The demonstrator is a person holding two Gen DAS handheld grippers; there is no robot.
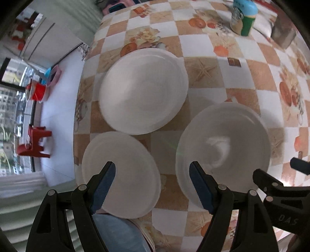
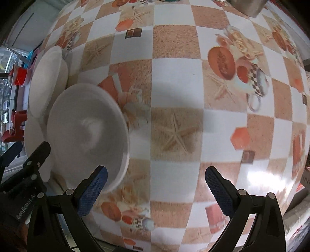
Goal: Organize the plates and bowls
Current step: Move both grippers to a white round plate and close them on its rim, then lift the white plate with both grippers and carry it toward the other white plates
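Note:
A white bowl sits on the checkered tablecloth at the right. A large white plate lies behind it at the centre, and a smaller white plate lies near the table's left edge. My left gripper is open above the gap between the small plate and the bowl, holding nothing. In the right wrist view the bowl is at the left, with the plates behind it. My right gripper is open and empty over bare tablecloth, just right of the bowl.
A green and blue bottle and a metal container stand at the far right of the table. The table's left edge drops to the floor, where red stools stand. The right gripper's body is at the lower right.

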